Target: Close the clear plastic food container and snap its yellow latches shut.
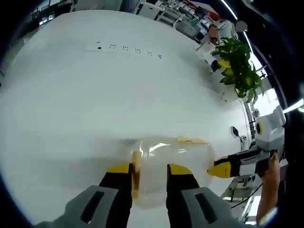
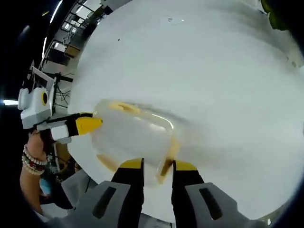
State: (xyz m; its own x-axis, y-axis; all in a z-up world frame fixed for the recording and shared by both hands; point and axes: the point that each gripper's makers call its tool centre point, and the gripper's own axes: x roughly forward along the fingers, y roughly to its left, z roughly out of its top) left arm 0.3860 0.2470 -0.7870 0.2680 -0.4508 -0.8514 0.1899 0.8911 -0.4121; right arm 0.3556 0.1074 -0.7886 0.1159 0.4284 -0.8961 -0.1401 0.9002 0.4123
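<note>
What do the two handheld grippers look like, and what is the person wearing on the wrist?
Each gripper has grey bodies carrying black jaws with yellow tips: the left gripper and the right gripper match. Seen from the side, each carries a white housing with a yellow ring. The hand wears beaded bracelets at the wrist.

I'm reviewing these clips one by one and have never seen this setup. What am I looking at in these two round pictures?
A person holds a hand-held gripper in each hand, and a fisheye camera rides on each, so each picture looks forward along its own two yellow-tipped jaws. In the left gripper view, the left hand-held gripper has its jaws on either side of one end of a clear plastic food container on a white table; the other gripper enters from the right. In the right gripper view, the right hand-held gripper meets the opposite end, near a yellow latch. Blur hides whether either grips. A potted plant stands behind.
</note>
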